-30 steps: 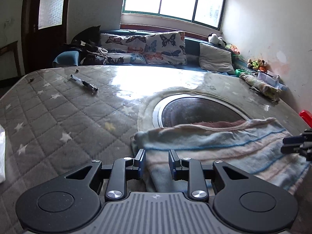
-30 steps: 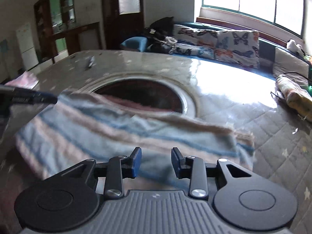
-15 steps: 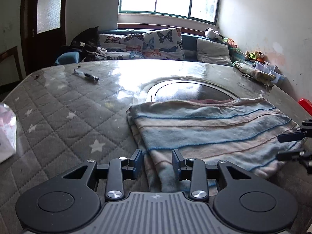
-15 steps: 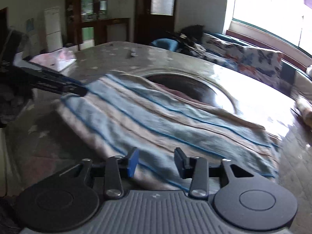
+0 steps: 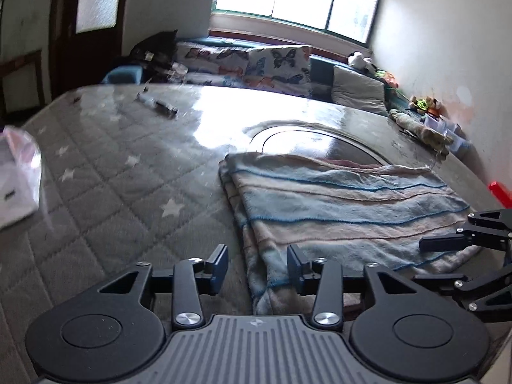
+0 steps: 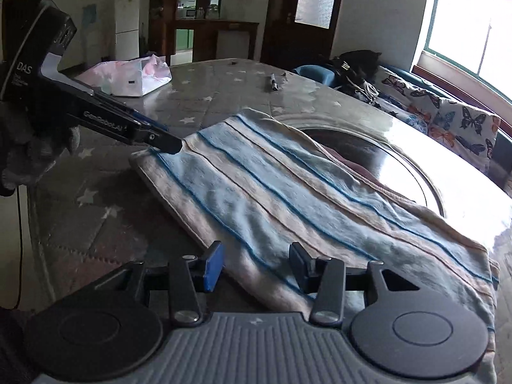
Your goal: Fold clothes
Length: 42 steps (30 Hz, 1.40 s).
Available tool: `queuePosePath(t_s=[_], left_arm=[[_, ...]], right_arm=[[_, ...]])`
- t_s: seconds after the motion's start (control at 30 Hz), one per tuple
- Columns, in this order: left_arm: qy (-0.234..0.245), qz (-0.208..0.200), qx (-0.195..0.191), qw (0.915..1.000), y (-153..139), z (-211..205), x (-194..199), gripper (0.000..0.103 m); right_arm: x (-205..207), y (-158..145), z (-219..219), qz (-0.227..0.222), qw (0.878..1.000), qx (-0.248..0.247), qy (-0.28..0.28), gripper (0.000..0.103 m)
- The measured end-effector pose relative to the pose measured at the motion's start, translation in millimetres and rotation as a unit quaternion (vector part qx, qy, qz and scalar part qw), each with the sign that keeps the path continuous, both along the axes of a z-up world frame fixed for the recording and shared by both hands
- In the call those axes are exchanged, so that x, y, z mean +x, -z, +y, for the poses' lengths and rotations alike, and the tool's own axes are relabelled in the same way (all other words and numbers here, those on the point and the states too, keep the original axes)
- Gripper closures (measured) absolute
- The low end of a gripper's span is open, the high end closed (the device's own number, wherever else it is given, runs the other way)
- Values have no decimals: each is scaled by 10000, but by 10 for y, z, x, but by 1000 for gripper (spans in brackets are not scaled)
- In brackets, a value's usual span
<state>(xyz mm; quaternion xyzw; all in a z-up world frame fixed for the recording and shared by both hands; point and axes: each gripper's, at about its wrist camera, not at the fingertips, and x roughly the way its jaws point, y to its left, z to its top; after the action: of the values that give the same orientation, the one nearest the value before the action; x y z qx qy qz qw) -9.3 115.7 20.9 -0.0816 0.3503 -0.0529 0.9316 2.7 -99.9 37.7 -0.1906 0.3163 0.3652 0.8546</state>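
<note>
A folded cloth (image 5: 336,204) with blue and beige stripes lies flat on the table, partly over a round dark inset. My left gripper (image 5: 257,265) hovers at the cloth's near left edge. Its jaws are opening, the edge shows between them, and the pads do not press on it. In the right wrist view the cloth (image 6: 288,198) runs diagonally, and my right gripper (image 6: 256,265) stands open over its near edge. The left gripper (image 6: 169,144) reaches the cloth's far corner there, held by a gloved hand (image 6: 25,160). The right gripper (image 5: 419,260) shows at the cloth's right end.
The table (image 5: 112,192) has a grey quilted cover with stars. A pen (image 5: 156,105) lies far left, and a plastic bag (image 6: 128,76) sits near the left edge. A rolled cloth (image 5: 422,131) and a red object (image 5: 499,192) are at the right. A butterfly-print sofa (image 5: 256,64) stands behind.
Both grippers' jaws have widened and both have slid along the cloth toward its near edge. The right wrist view has rolled and swung left. The cloth now lies flatter.
</note>
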Motion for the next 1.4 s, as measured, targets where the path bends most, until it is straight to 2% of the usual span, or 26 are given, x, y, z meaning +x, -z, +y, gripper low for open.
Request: queuePosePath(t_s=[0.3,0.47,0.67,0.77,0.9,0.97,1.03,1.13,1.33,1.4], left_arm=[[-126,323,-419,9985,13,-43,-95,62],[-202,337,-707,9967,-5,-16,-97,86],[-197,53,-861,9961,-221,-75,-151,91],[-94,-95,-810,9966,-339,-185,-142,93],[165,-237,-819,9962,-449,-362,-93,96],[328,-303,-847,9954,-480,-466,-67,96],[457,-377,-715,9957,-496,-577,-52,96],[502,-405,-623,9960,-477,-634,-74,96],[-238,-264,-218,9991,-326,-382,-175,94],[-455,-172,-174,9987,-271,-316,-198,86]], right_arm=[[249,-212,-74,498,9961,654,314,57],[435,-337,-78,884,9894,1061,452,58],[667,-492,44,1299,9808,1384,449,58],[816,-562,189,1493,9769,1478,387,53],[1016,-553,437,1841,9710,1495,302,52],[1090,-531,555,1975,9699,1408,220,50],[1135,-504,637,2073,9694,1307,123,49],[1178,-461,758,2017,9741,1018,99,49],[1214,-399,770,2071,9732,988,144,49],[1214,-376,765,2104,9727,968,144,49]])
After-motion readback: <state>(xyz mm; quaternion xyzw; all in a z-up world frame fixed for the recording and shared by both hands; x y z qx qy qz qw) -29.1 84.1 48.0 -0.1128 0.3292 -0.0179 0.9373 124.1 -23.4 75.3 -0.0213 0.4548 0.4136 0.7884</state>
